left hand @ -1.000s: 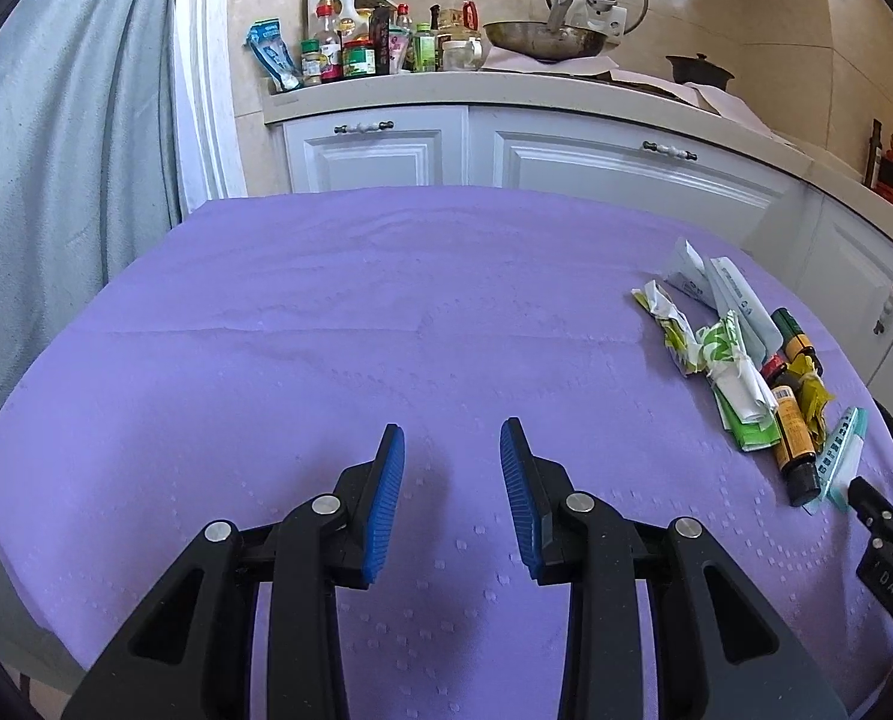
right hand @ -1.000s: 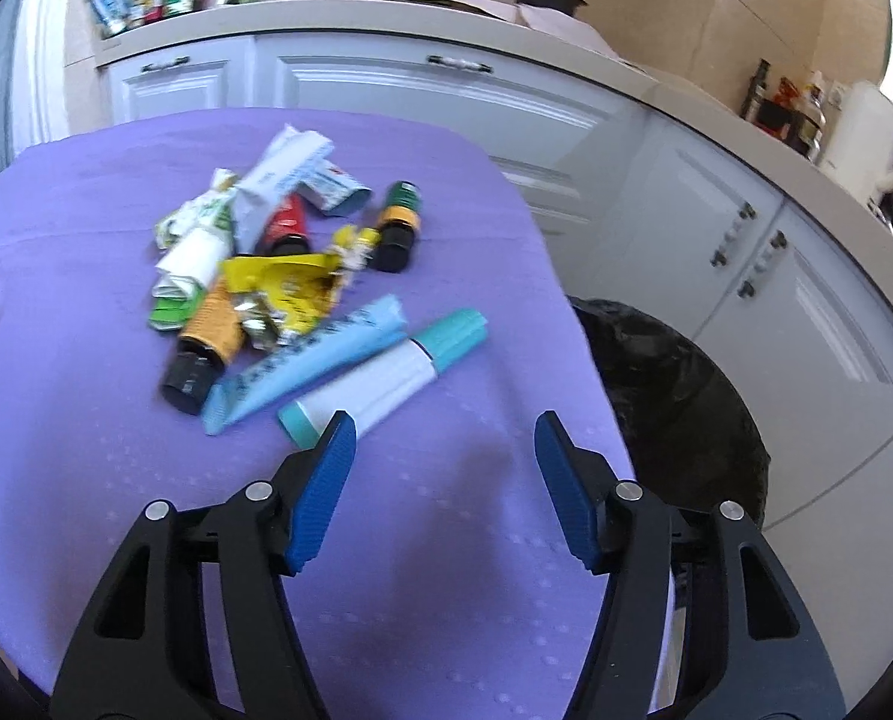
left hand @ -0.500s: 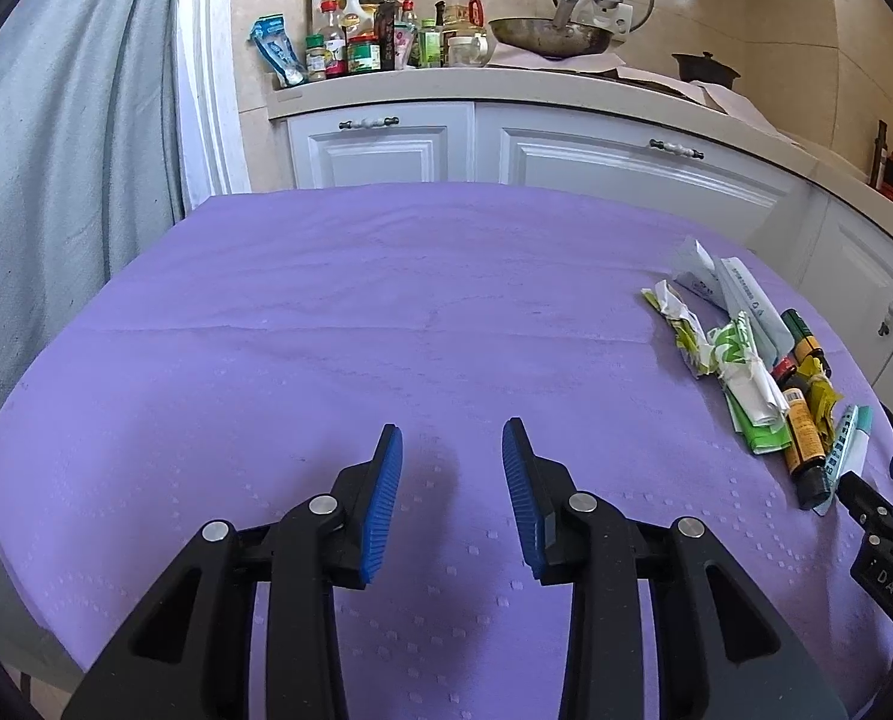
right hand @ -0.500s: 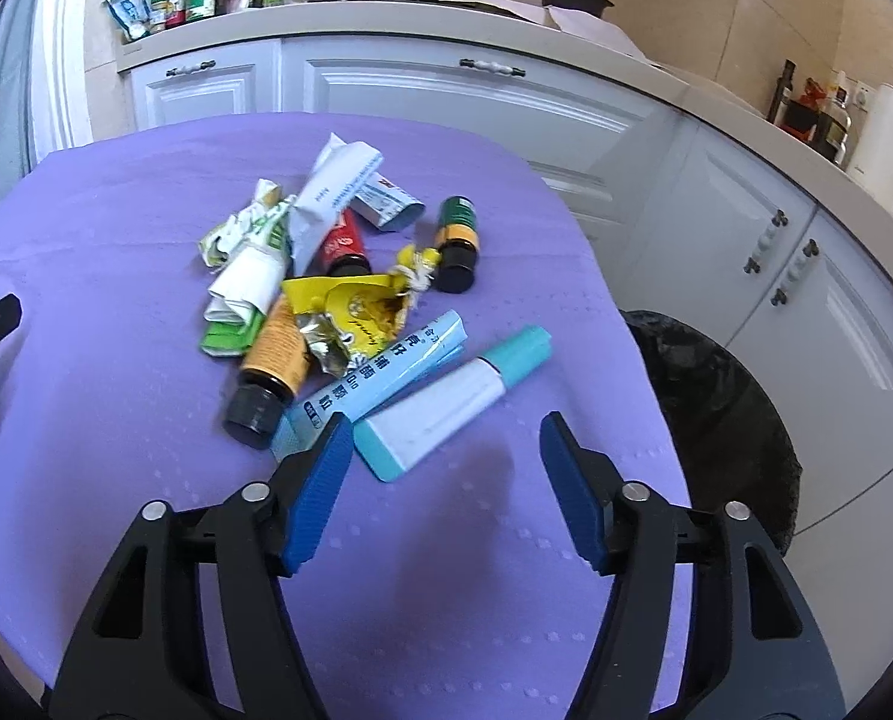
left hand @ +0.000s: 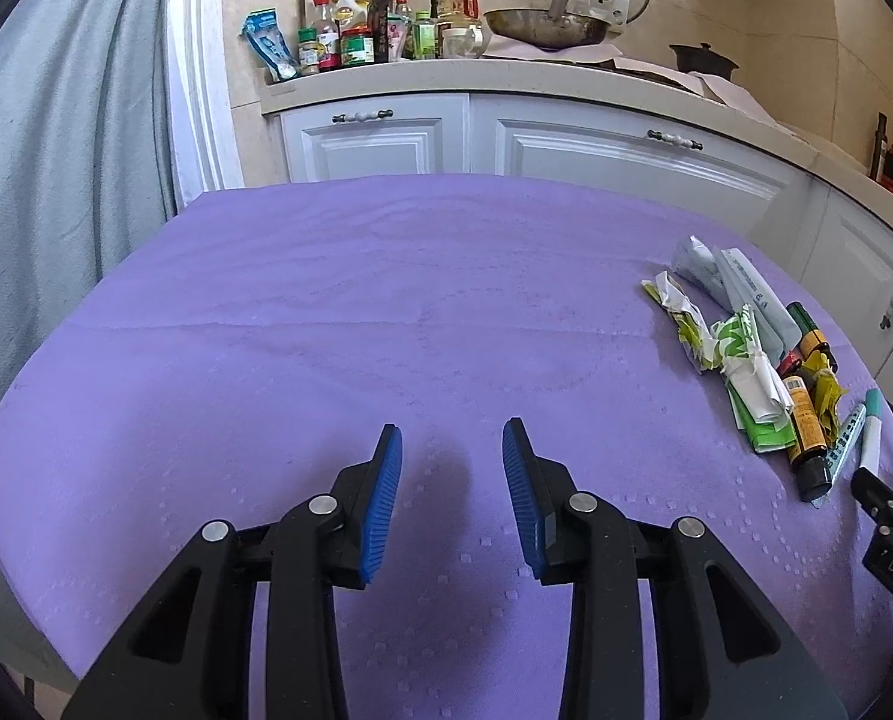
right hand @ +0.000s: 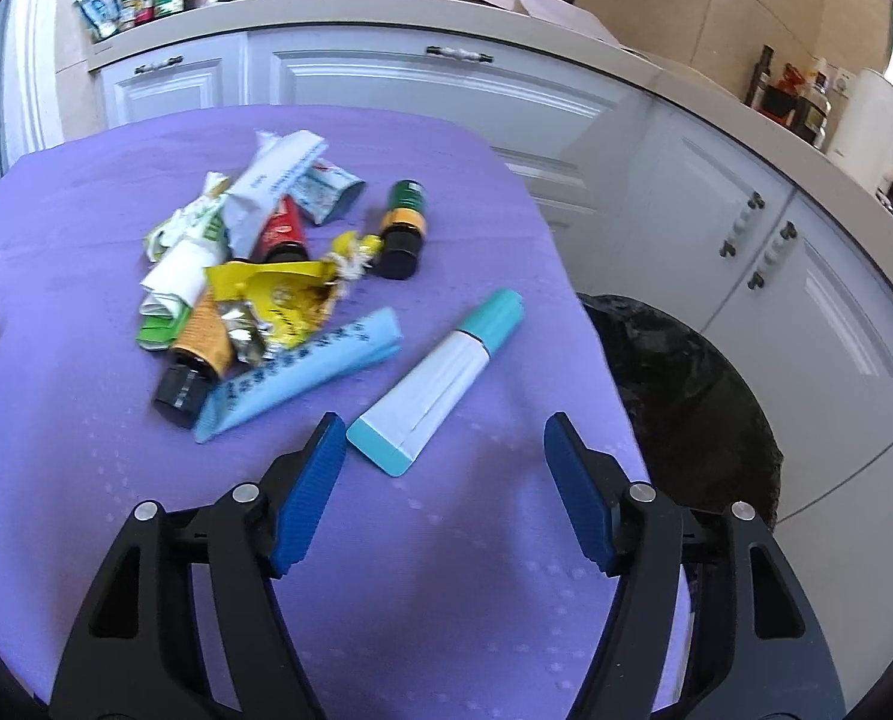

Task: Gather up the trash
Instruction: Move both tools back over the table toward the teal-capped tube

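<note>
Trash not yet collected, as far as can be seen: the whole litter heap sits on the purple embossed tablecloth (right hand: 446,570), nothing lifted. Heap contents, right wrist view: white squeeze tube with teal cap (right hand: 440,372) lying nearest, apart from the rest; light blue flattened tube with printed lettering (right hand: 302,378) just beside it; crumpled yellow foil wrapper (right hand: 278,300) over an amber bottle with black cap (right hand: 191,360); dark bottle with green and orange label (right hand: 404,228) standing off at the far edge; red tube (right hand: 281,234), white and pale blue cartons (right hand: 278,180), green-and-white crumpled packets (right hand: 185,252) at the back. Right gripper (right hand: 446,444) spread wide, holding nothing, hovering low with the flat crimped end of the white tube just beside its left pad; reads as lined up for the first pick. Left gripper (left hand: 452,456) parted, empty, over bare cloth well apart from the heap, which shows at the right margin of its view. Black bag-lined bin (right hand: 674,384) sits off the table's right edge, below tabletop level; likely destination, contents cannot be made out. Judgement: task at its start, every item left to go, one at a time, nearest first.
</note>
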The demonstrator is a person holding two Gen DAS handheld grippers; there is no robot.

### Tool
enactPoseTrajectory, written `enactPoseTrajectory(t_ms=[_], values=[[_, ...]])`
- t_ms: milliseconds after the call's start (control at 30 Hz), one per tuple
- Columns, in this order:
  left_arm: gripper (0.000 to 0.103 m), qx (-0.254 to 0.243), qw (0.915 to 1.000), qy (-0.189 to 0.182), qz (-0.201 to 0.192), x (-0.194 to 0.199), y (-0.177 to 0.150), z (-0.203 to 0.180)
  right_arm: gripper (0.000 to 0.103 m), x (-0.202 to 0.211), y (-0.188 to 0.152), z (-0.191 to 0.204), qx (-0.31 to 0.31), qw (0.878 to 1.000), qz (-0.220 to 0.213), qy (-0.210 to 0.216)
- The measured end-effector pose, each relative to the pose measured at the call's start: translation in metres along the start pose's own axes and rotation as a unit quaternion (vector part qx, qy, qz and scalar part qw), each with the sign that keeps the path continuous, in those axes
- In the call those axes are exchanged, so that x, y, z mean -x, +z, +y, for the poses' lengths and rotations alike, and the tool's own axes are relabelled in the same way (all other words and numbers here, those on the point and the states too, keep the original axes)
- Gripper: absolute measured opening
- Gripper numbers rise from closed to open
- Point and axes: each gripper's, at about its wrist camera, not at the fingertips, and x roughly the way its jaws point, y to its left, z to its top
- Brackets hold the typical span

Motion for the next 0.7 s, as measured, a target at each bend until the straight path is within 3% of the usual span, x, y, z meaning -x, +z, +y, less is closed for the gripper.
enactPoseTrajectory(t_ms=[500, 567, 700], values=[[0.036, -0.004, 1.0000, 0.002, -0.003, -0.002, 0.004, -0.005, 0.066, -0.011, 0.017, -0.012, -0.043, 0.999, 0.002, 0.015], [0.036, -0.006, 1.0000, 0.002, -0.001, -0.002, 0.004, -0.006, 0.052, -0.015, 0.018, -0.013, -0.045, 0.999, 0.009, 0.018], [0.036, -0.009, 1.0000, 0.002, 0.000, -0.002, 0.005, -0.009, 0.041, -0.018, 0.015, -0.017, -0.051, 0.998, 0.015, 0.034]])
